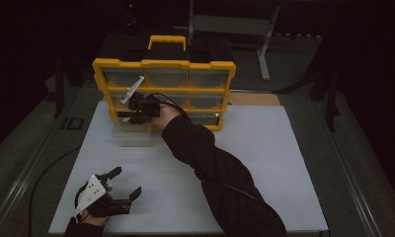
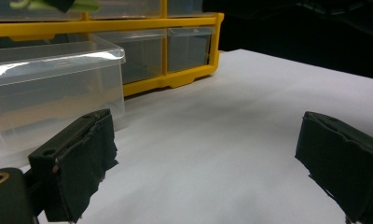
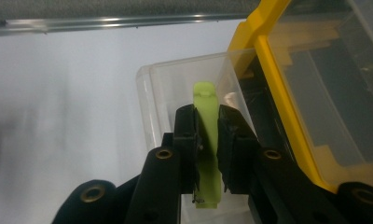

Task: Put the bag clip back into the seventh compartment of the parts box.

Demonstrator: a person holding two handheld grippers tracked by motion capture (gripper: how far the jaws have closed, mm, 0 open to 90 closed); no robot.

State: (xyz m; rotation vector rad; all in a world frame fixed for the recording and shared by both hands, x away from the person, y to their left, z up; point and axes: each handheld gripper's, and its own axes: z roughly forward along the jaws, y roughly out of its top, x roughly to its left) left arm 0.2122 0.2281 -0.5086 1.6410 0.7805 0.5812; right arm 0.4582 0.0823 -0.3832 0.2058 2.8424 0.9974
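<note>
A yellow organiser cabinet [image 1: 163,64] with clear drawers stands at the back of the white board [image 1: 264,163]. One clear drawer [image 1: 131,137] sits pulled out on the board in front of its lower left. My right gripper [image 1: 132,117] hovers over that drawer, shut on a flat light-green strip [image 3: 207,116] that sticks out past the pads above the open drawer [image 3: 175,84]. My left gripper [image 1: 128,183] rests near the board's front left corner, open, nothing between its jaws. In the left gripper view the drawer [image 2: 49,88] lies just ahead, to the left.
The cabinet [image 2: 184,51] fills the far left of the board. A dark sleeve [image 1: 210,168] crosses the board's middle. A grey metal stand [image 1: 264,44] sits on the floor beyond. The right half of the board [image 2: 250,116] is bare white surface.
</note>
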